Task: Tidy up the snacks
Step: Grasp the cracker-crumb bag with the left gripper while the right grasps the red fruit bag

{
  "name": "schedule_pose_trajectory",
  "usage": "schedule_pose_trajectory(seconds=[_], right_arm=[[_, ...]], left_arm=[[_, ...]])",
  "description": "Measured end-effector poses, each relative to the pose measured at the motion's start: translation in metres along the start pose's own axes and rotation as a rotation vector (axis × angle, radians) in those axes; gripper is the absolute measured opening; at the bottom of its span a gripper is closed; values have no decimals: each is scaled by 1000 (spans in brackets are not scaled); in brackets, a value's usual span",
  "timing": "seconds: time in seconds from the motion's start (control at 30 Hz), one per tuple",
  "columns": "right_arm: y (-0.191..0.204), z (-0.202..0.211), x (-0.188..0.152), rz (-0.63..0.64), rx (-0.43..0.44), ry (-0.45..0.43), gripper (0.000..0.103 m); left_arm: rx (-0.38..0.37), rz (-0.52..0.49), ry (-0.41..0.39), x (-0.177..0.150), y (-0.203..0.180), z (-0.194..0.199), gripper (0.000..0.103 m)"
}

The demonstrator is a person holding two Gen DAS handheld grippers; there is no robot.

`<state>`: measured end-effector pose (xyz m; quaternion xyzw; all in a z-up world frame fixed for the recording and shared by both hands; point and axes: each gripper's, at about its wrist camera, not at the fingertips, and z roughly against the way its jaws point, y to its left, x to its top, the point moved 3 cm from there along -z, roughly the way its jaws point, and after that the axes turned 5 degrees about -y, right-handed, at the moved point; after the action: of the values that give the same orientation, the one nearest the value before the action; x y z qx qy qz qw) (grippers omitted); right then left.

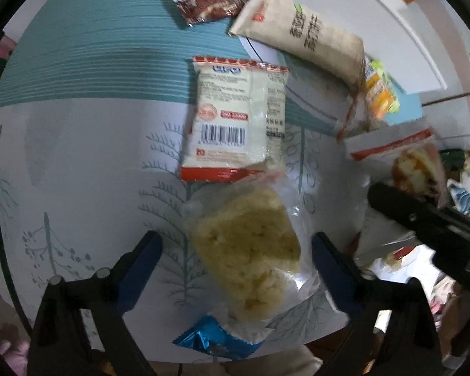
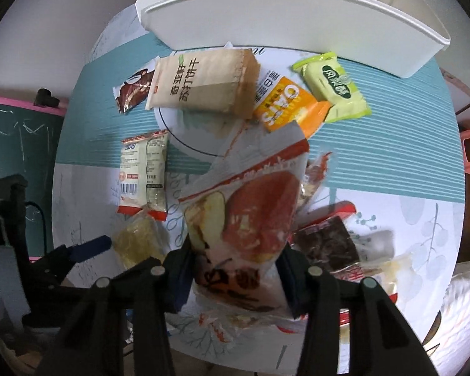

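- The left gripper points down at the table with its blue fingers spread wide on either side of a clear packet of pale puffed snack — the packet lies between them, and neither pad presses on it.
- Just beyond the clear packet, touching its far end, lies a red-and-white wrapper showing its barcode; a blue foil packet sits at the near end, by the table's edge.
- The right gripper, just right of the clear packet, has its jaws drawn in narrow against both sides of a large red-and-white pastry bag.
- Past that bag, farther from the clear packet, are a beige cracker pack, an orange oats packet, a green packet and a brown sachet.
- A white bin stands beyond them all.
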<state>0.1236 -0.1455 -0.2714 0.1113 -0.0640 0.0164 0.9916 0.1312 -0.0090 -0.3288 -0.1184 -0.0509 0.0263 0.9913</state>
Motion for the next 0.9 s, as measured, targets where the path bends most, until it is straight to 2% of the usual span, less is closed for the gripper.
schedule_pose_trajectory(seconds=[0.07,0.2,0.37,0.63,0.9], right_arm=[[-3,3,0,-1,4,-3,47],[-4,6,-2,-8,17,-7,47],[-8,19,0,-11,36,-25,47],[-7,61,5,7,70,-96,47],[0,121,28,21,97,-233,47]], left_arm=[[30,-46,-15,1,-9,0,66],[48,-66,-2,3,-17,-1,64],[77,-89,-38,10,-26,8,63],[79,-158,-189,36,-51,66,63],[53,-225,-348,68,-80,141,63]])
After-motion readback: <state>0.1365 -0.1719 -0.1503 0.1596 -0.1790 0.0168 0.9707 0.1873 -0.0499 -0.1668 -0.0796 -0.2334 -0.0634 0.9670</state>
